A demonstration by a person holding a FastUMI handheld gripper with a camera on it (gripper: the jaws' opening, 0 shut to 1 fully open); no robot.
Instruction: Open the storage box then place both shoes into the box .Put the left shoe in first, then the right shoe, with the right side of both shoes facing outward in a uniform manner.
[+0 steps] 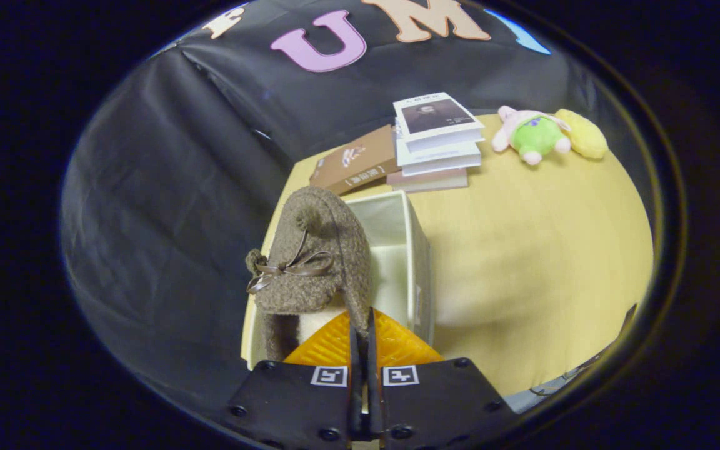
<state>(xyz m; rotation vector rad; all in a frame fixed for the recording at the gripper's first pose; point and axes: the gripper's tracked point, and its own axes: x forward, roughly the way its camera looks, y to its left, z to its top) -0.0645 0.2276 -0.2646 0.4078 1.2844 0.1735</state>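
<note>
- Gripper view: my gripper (363, 337) has its two fingers drawn almost together, leaving a thin slit. Pinched in that slit is the rim of a brown fuzzy shoe (316, 256), at the edge of its opening.
- The shoe hangs from the fingers at about 11 o'clock from the tips. Its toe points away from me. I see its upper face, with a pompom near the toe and a thin ribbon bow (288, 270) at mid-length. Pale lining shows just left of the fingertips.
- The storage box (411, 250) is white and open-topped. It sits directly under and beyond the shoe, running from 12 to 1 o'clock ahead of the fingers. Its bare pale interior shows to the right of the shoe. I cannot tell whether the shoe touches the box wall or floor.
- The box stands near the left edge of a light wooden table (535, 262).
- Beyond the box at 12 o'clock lies a brown book (355, 161), leaning flat against a stack of white books (438, 134) just to its right.
- At 1 o'clock, well apart from the box, a plush toy (535, 136) lies on the table, pink and green, touching a yellow plush piece (582, 133).
- Black cloth wall stands behind and to the left of the table.
</note>
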